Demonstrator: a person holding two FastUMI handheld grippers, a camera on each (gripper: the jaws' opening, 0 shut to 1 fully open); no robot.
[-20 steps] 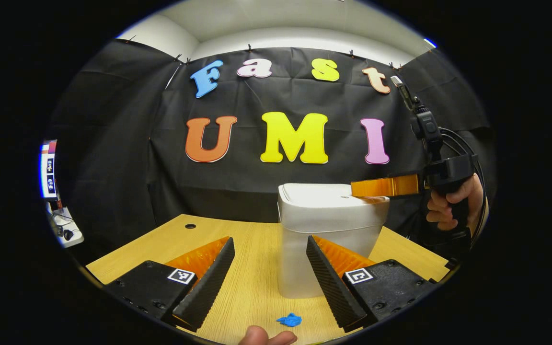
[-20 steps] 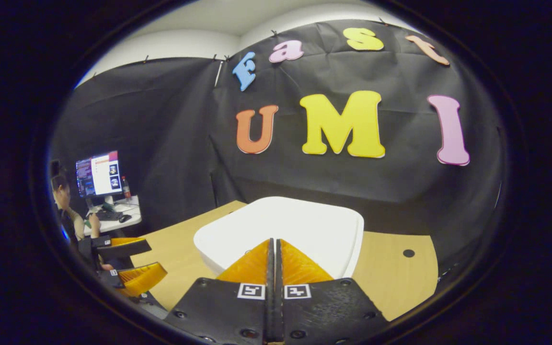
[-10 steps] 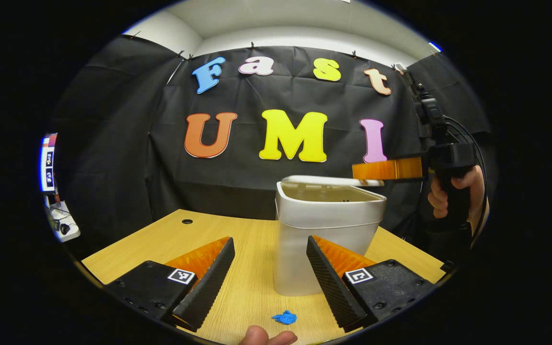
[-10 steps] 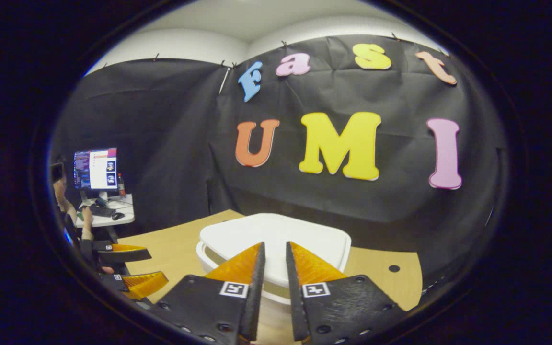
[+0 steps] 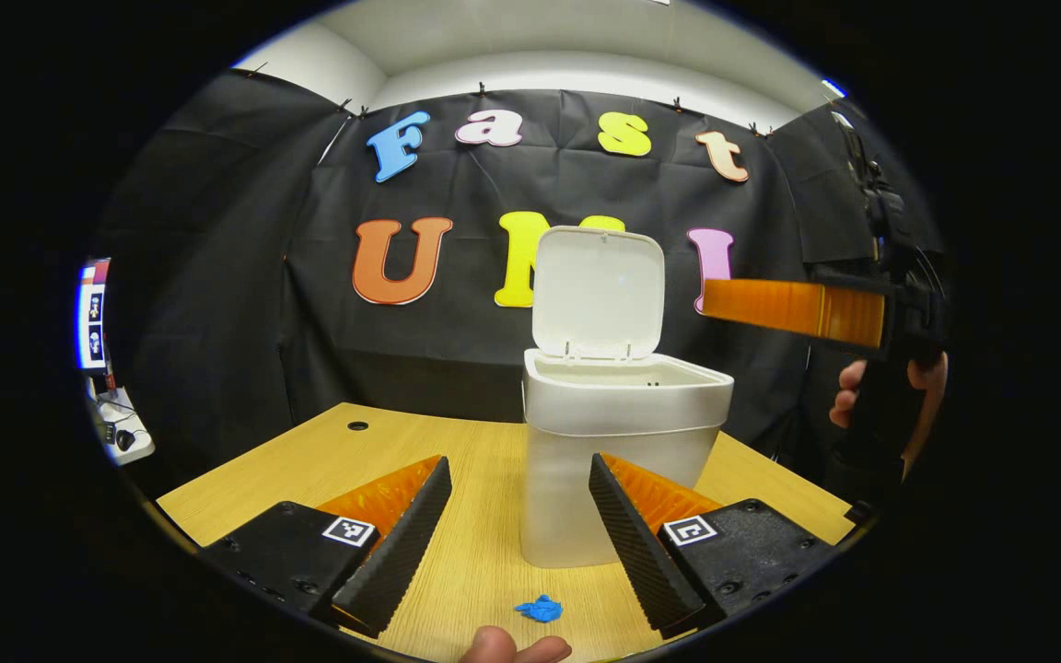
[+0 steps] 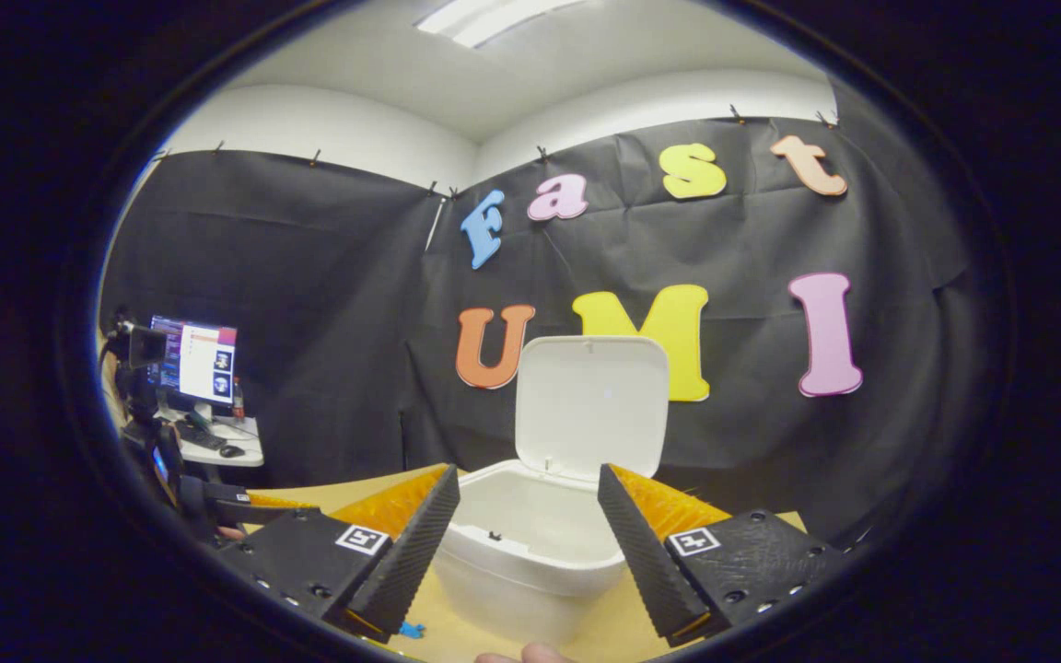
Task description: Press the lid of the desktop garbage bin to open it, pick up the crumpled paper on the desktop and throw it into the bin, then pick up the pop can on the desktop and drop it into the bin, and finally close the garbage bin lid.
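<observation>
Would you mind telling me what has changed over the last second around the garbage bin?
The lid has sprung from closed to upright. The right gripper, shut and pressing on it before, has lifted away and opened, holding nothing. The left gripper stayed open, and the bin and the blue scrap kept their places.

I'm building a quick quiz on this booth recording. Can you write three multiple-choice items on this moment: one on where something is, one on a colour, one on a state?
1. Where does the small blue scrap lie?
A. inside the bin
B. on the wooden table in front of the bin
C. on the lid

2. What colour is the bin?
A. white
B. green
C. red

3. How does the bin's lid stand?
A. shut flat
B. lying on the table
C. swung up, open

Answers: 1 B, the left gripper view shows it on the table, on the near side of the bin's base. 2 A, body and lid are white in both views. 3 C, the lid stands upright behind the bin's open mouth.
</observation>
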